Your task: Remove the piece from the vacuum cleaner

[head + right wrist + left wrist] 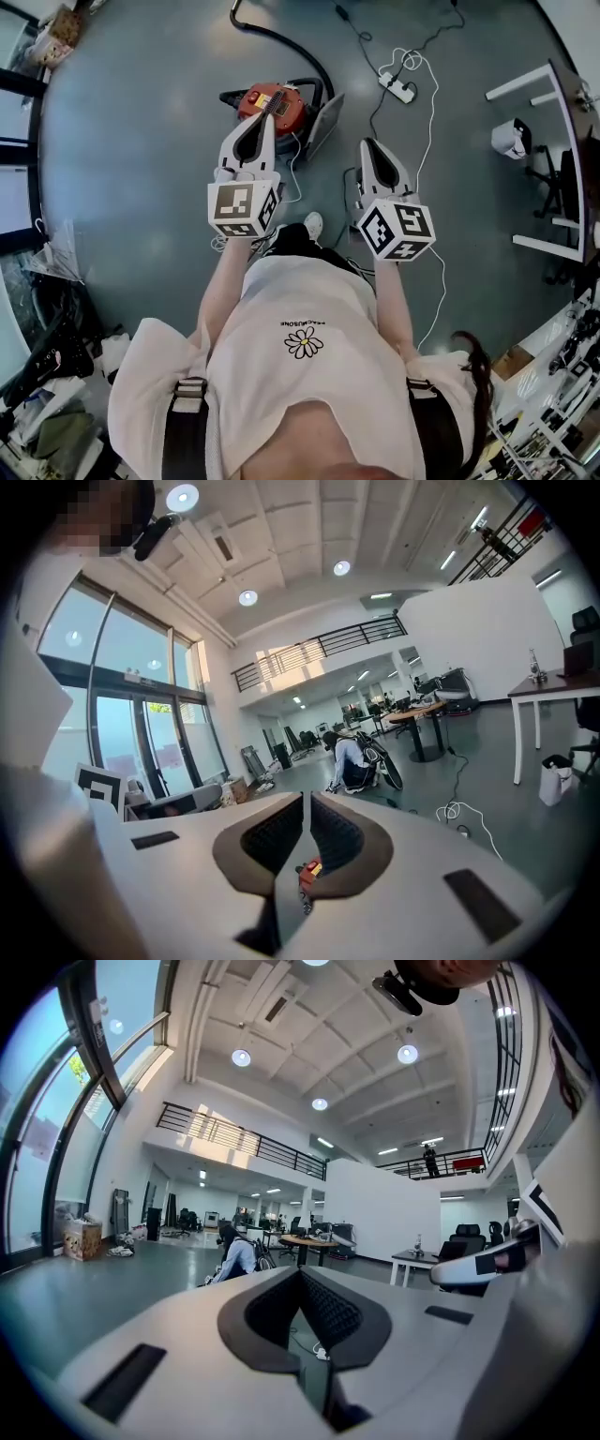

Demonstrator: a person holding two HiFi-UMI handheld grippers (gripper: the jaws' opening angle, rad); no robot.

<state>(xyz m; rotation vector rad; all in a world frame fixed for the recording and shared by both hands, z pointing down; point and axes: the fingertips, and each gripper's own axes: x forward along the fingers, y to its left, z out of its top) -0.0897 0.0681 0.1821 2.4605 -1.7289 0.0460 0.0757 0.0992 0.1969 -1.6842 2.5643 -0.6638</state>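
In the head view a red vacuum cleaner (292,105) sits on the grey floor ahead of me, its black hose (281,39) curling away to the far side. A grey flat panel (325,120) leans at its right. My left gripper (268,114) is held in the air over the vacuum, jaws together and empty. My right gripper (367,142) hangs to the right of it, also shut on nothing. In the right gripper view the red vacuum cleaner (309,867) shows low behind the closed right gripper (307,797). The left gripper (300,1271) points level across the hall.
A white power strip (397,87) and a white cable (433,103) lie on the floor beyond the vacuum. A white table frame (561,159) and a small white bin (511,138) stand at the right. Clutter lines the left wall. A person (354,761) crouches far off.
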